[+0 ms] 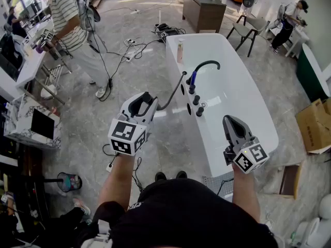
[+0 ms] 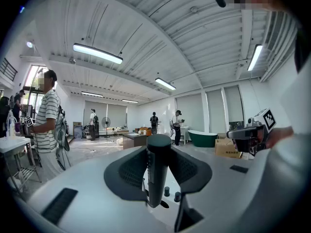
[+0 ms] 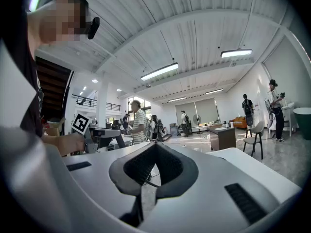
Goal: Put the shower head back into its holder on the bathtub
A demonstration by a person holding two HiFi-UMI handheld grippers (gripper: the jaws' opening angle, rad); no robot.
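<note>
clearly the left gripper point(image 1: 140, 105) has the task's thing. its jaws are closed onto the dark handle of the shower head point(image 2: 158, 169), which stands upright between the pads, off the tub and out over the floor just left of the bathtub point(image 1: 227, 94). the grey hose point(image 1: 173, 98) arcs from that grip back to the tub's rim, so the head can travel only as far as the hose allows. gripping the handle mid-way probably leaves its lower end free to drop into a holder. the right gripper point(image 1: 234, 123) hovers over the tub's near corner, jaws pinched together at the tips with nothing in them, likely kept out of the way.

the head view gives the layout: a black curved spout point(image 1: 207, 64) and a row of dark knobs point(image 1: 196, 101) along the rim, with the left gripper near them but apart. which fitting is the holder i cannot tell. only the left gripper view shows the grip itself, with two knobs visible below the handle, so it seems aimed at the fittings. only the right gripper view confirms that its jaws are empty.
</note>
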